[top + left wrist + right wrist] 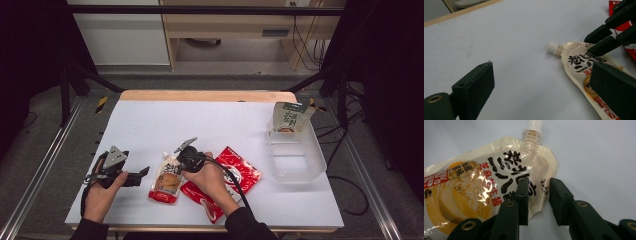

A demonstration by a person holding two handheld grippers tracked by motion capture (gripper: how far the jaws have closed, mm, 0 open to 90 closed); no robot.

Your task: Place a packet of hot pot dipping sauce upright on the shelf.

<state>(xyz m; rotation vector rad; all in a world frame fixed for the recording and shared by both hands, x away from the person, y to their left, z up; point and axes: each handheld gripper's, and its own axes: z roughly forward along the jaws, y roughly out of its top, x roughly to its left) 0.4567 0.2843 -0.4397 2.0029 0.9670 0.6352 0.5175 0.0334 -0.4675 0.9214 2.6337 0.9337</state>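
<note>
Your forearms come in from below in the high view, and the right gripper (186, 150) bends over the spout pouch (167, 178), which lies just left of the red packet (235, 175), while the left gripper (142, 173) waits spread beside it. From the left gripper view, that gripper's jaws stand wide on bare table (511, 37). From the right gripper view, your jaws are narrowed with the pouch's (486, 182) upper corner between them, not yet pinched, so I think the glossy film may slip out if you lift now.

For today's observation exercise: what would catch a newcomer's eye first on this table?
Probably the cream spouted pouch lying near the table's front edge, with the right gripper straddling its upper corner, jaws narrow but not visibly pressing. Beside it lies a bright red packet, partly under the right hand. At the far right, a clear plastic bin holds an upright pale pouch.
</note>
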